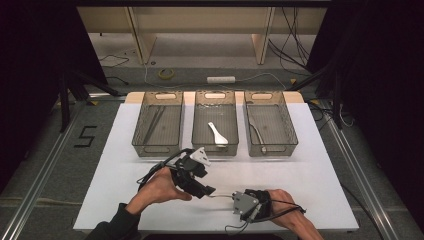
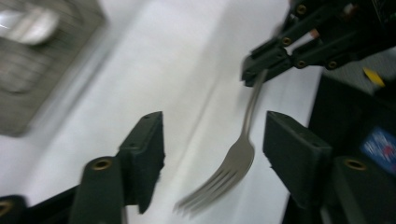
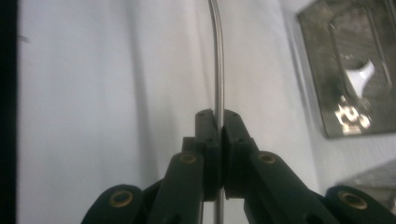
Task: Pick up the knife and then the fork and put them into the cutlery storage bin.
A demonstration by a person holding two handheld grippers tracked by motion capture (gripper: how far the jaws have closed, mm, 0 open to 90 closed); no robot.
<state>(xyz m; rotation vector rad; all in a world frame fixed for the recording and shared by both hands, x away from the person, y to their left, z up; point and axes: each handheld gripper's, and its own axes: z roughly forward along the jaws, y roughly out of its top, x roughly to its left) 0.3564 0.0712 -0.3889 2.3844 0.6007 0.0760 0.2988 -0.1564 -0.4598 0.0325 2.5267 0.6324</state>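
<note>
A metal fork (image 1: 222, 196) hangs just above the white table top (image 1: 310, 175) near its front edge. My right gripper (image 1: 235, 197) is shut on the fork's handle; in the right gripper view the jaws (image 3: 218, 123) pinch the thin handle (image 3: 217, 56), which runs straight up and away. My left gripper (image 1: 210, 190) stands open at the fork's other end. In the left gripper view the blurred tines and neck of the fork (image 2: 238, 158) lie between the open jaws (image 2: 215, 140), not touching either pad. The right gripper (image 2: 256, 70) holds the handle farther off.
Three clear bins stand in a row at the back. The left bin (image 1: 158, 149) holds thin dark utensils, the middle bin (image 1: 215, 149) a white spoon (image 1: 217, 134), the right bin (image 1: 272, 149) a metal utensil (image 1: 256, 132). Cables and a power strip lie on the floor beyond.
</note>
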